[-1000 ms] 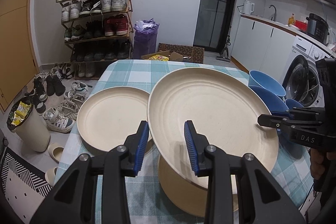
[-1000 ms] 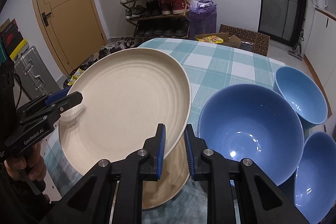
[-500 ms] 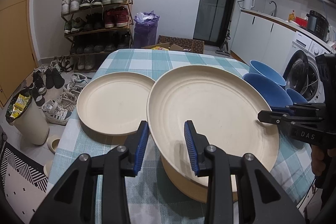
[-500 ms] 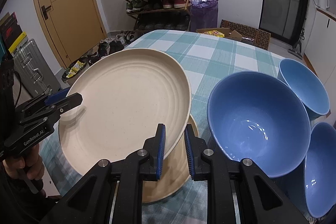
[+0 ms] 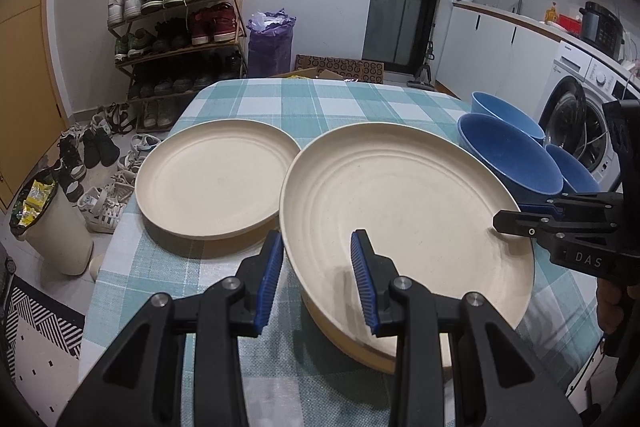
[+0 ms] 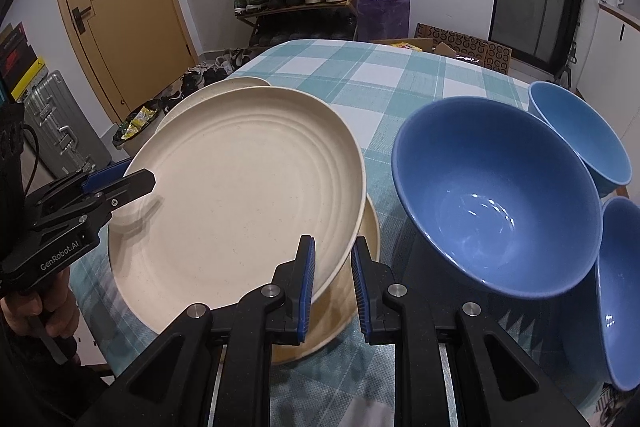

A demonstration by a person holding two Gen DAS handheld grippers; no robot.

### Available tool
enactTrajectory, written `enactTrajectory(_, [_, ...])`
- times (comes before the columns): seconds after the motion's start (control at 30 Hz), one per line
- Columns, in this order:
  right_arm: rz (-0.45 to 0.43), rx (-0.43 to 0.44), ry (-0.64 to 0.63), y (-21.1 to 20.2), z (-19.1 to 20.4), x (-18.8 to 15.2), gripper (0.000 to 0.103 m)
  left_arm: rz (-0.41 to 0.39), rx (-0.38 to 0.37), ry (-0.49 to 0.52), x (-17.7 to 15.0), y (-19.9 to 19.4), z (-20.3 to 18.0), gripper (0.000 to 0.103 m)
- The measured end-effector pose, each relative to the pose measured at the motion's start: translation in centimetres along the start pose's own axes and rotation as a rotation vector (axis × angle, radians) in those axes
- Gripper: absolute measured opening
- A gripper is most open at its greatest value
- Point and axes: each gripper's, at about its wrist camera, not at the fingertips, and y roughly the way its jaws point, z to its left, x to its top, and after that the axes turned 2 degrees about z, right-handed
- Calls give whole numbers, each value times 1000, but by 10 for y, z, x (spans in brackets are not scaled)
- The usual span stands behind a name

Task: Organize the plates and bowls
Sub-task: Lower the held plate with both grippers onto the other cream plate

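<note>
A large cream plate (image 5: 404,211) (image 6: 240,187) is held tilted just above a second cream plate (image 6: 362,267) (image 5: 360,347) on the checked table. My left gripper (image 5: 318,279) straddles its near rim with the jaws apart. My right gripper (image 6: 333,283) straddles the opposite rim, jaws a little apart. A third cream plate (image 5: 216,179) lies to the left. Three blue bowls (image 6: 496,203) (image 5: 508,159) stand to the right.
The table (image 5: 320,103) has a teal checked cloth; its left edge drops to the floor. A shoe rack (image 5: 176,23), shoes, a white bin (image 5: 52,227), a door (image 6: 120,7) and a washing machine (image 5: 580,115) surround it.
The held plate has come down closer to the plate beneath it. Both grippers have moved with it and the jaws look slightly wider.
</note>
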Motion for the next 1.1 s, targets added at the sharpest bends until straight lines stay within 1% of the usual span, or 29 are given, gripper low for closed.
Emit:
enactTrajectory(0.57, [39,-59,-25,11,6,-17,19,60,12,26,-7,20,-2,33])
enactTrajectory(0.8, [52,-86,-34,16,5,-19,20,83,23,49,-9,27,-6,33])
enactTrajectory(1.1, [58,-101,-40,19,3,-20,20,112,26,65,-12,35,-9,33])
